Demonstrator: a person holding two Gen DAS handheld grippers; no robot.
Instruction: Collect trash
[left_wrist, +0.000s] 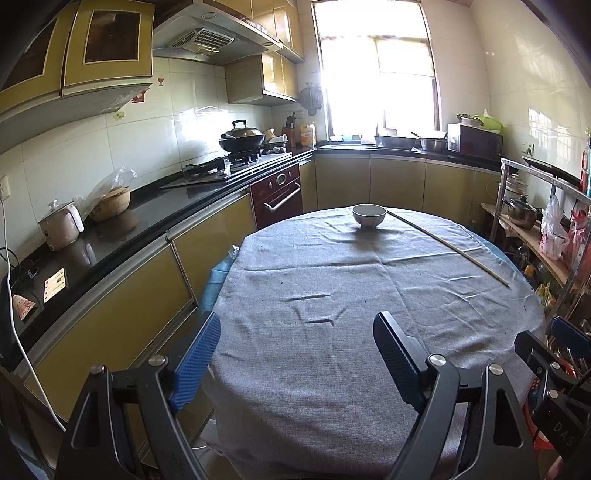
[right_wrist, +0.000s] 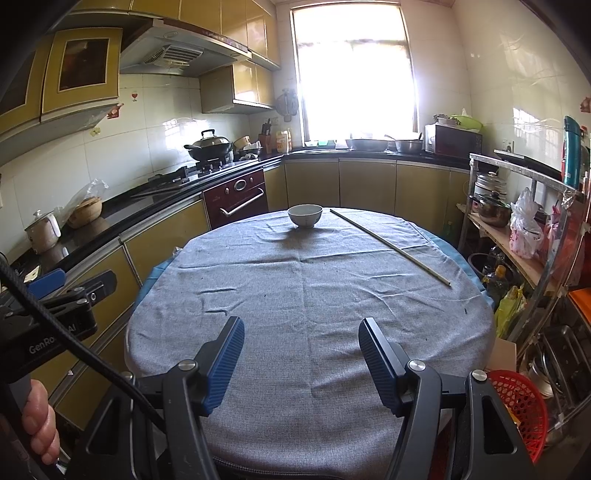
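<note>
A round table with a grey cloth (left_wrist: 351, 295) (right_wrist: 314, 288) fills the middle of both views. A white bowl (left_wrist: 368, 215) (right_wrist: 305, 215) stands at its far edge. A long thin pale stick (left_wrist: 447, 246) (right_wrist: 388, 245) lies to the right of the bowl, running toward the table's right edge. Small dark specks dot the cloth. My left gripper (left_wrist: 295, 354) is open and empty over the near left edge. My right gripper (right_wrist: 301, 358) is open and empty over the near edge. The right gripper also shows in the left wrist view (left_wrist: 554, 354), and the left one in the right wrist view (right_wrist: 66, 291).
A black counter (left_wrist: 122, 229) with a stove, wok (left_wrist: 242, 138) and small cooker (left_wrist: 62, 225) runs along the left. A metal shelf (right_wrist: 517, 229) with pots and bags stands right of the table. A red basket (right_wrist: 517, 410) sits low at the right.
</note>
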